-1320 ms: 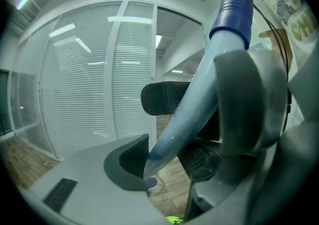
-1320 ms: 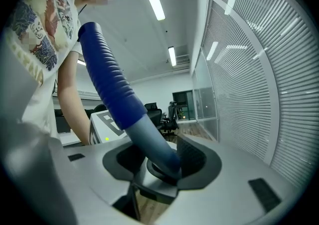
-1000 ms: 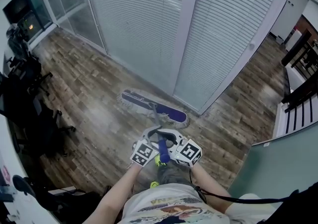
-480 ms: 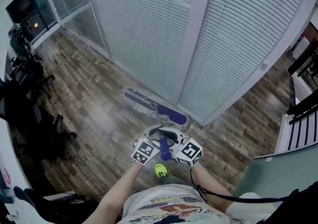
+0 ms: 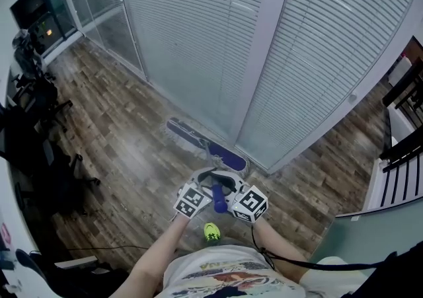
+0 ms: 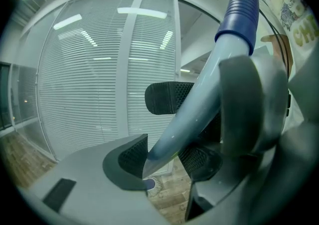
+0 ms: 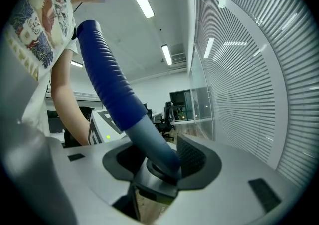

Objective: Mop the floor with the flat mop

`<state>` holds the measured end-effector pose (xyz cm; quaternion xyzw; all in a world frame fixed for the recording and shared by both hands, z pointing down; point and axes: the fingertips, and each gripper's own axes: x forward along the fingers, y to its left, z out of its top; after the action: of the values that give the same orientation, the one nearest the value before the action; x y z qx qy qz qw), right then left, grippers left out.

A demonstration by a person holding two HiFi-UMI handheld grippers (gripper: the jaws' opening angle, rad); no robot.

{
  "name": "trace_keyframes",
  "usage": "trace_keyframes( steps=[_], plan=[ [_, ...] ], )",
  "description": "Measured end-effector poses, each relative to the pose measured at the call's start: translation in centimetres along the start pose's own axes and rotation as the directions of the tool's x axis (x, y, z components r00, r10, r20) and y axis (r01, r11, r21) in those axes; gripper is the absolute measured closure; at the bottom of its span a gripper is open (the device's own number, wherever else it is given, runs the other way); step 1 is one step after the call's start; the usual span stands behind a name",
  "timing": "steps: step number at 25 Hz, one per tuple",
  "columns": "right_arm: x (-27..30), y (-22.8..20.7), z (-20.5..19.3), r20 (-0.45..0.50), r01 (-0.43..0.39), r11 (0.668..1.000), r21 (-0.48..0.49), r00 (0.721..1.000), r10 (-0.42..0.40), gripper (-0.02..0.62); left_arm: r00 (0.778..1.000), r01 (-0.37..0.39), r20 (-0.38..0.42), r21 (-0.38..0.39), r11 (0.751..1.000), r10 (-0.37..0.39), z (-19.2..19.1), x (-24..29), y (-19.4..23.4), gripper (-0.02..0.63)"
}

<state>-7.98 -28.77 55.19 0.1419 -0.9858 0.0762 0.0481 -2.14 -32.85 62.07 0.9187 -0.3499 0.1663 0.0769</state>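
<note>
Mop pad (image 5: 188, 135) is being seen as purple-blue with a pale grey fringe. Mop shaft (image 6: 199, 104) is being read as pale blue-grey, ribbed grip (image 7: 107, 79) as deep blue. Floor (image 5: 119, 131) is being shown in mottled brown wood planks, blinds (image 5: 192, 32) in white horizontal slats. Shoe (image 5: 211, 230) is being picked up as neon yellow-green.
</note>
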Motion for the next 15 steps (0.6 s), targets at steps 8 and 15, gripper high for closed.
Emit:
trace_keyframes(
  steps=[8,15],
  plan=[
    [-1.2,3.3,-1.7,-0.045,0.005,1.0,-0.012,0.999,-0.006,0.416,1.0,0.002,-0.012,-0.07,0.998,-0.003,-1.7,-1.8,-2.9,0.423],
    [-1.6,7.0,-2.4,-0.057,-0.017,1.0,-0.024,0.998,0.016,0.416,1.0,-0.022,-0.008,-0.093,0.995,0.021,-2.8,-4.5,-5.0,0.422]
  ],
)
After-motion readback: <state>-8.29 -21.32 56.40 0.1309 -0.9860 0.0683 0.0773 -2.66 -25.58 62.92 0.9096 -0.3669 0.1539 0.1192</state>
